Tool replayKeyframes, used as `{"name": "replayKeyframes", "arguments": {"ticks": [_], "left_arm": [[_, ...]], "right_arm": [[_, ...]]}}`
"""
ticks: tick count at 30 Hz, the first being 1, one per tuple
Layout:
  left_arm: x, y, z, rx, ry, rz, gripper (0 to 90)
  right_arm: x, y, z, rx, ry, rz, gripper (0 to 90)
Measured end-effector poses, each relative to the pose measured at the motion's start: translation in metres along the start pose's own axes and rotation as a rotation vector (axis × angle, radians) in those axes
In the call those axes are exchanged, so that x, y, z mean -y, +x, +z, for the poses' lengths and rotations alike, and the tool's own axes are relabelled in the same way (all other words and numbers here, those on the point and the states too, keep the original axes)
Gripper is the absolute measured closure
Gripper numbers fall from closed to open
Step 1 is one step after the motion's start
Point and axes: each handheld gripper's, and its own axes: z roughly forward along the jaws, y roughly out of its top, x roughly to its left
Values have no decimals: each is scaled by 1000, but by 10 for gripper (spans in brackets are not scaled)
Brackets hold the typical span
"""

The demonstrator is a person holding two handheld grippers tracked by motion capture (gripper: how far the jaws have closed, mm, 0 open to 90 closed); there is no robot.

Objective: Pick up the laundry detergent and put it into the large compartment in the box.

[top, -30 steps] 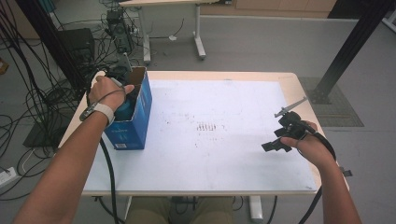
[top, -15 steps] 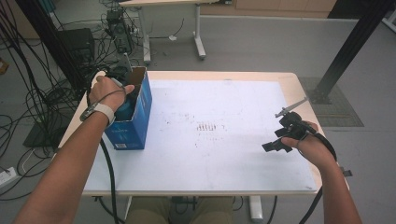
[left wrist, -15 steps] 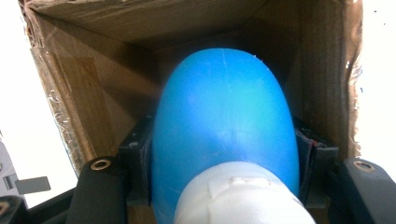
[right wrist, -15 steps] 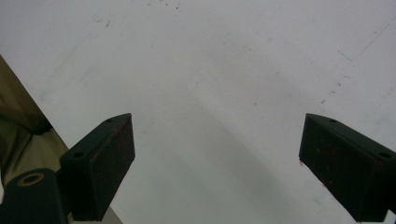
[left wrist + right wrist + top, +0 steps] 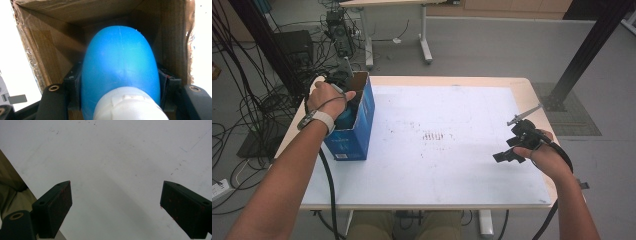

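A blue bottle (image 5: 120, 65) with a white cap (image 5: 127, 105) hangs inside an open cardboard box (image 5: 50, 47), bottom end pointing down into it. My left gripper (image 5: 120, 85) is shut on the bottle's sides. In the high view the box (image 5: 357, 125) is blue outside and stands at the table's left edge, with the left hand and left gripper (image 5: 343, 100) over its opening. My right gripper (image 5: 512, 150) hovers low over the table's right side, jaws wide apart; in its own view the right gripper (image 5: 115, 202) holds nothing, white tabletop beneath.
The white table (image 5: 447, 165) carries faint reddish marks (image 5: 434, 136) near its middle. Cables (image 5: 242, 115) and equipment lie on the floor at left. Another table's legs (image 5: 424, 35) stand beyond, and a black post (image 5: 582, 55) rises at the right.
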Motion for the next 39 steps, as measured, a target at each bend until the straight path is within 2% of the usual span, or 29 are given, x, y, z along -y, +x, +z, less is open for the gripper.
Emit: {"name": "replayKeyframes", "arguments": {"ticks": [39], "left_arm": [[2, -2, 0, -6, -4, 4, 373]], "right_arm": [[-2, 2, -2, 5, -1, -3, 104]]}}
